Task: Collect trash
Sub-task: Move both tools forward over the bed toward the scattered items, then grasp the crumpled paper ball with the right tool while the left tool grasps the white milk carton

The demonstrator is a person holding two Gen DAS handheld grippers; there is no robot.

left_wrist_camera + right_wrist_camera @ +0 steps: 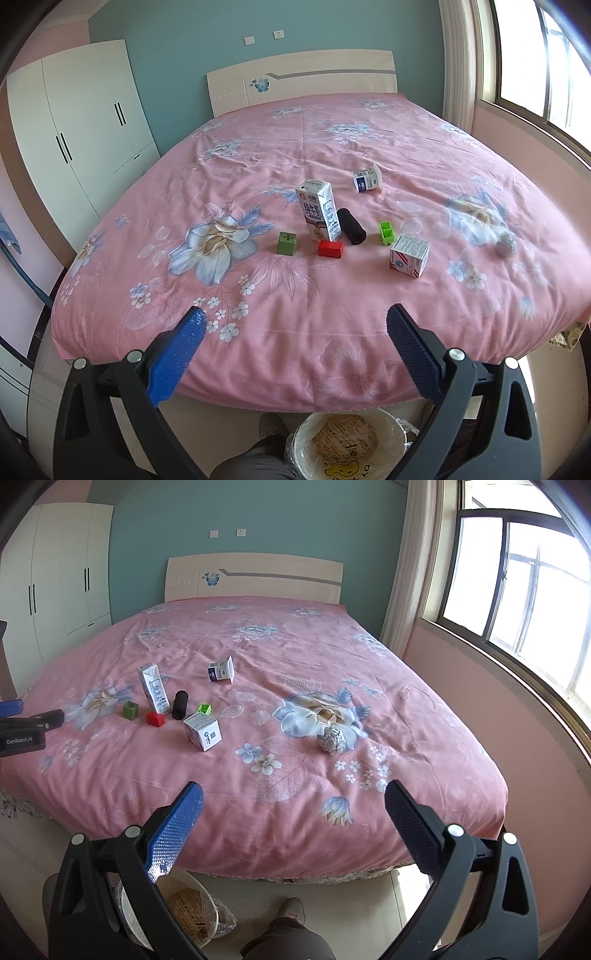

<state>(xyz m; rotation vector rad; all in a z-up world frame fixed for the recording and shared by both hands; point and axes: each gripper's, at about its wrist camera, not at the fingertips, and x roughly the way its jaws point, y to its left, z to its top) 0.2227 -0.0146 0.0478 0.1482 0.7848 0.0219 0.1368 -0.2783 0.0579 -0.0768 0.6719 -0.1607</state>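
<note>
Here, both grippers, left gripper [295,321] and right gripper [293,797], fingers wide apart, empty, above bed [332,350] with milk box [320,210].

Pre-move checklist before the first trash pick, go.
1. Left gripper open, nothing held: ok.
2. Right gripper open, nothing held: ok.
3. White trash bin with printed liner on the floor at the bed's foot, mouth unobstructed: ok.
4. Crumpled foil ball lies alone on the pink floral bedspread, apart from the other items: ok.
5. Tall white milk carton upright, black cylinder and red block crowd its base: not ok for a clean grasp.
6. Whether the white square box is empty: cannot tell.
</note>
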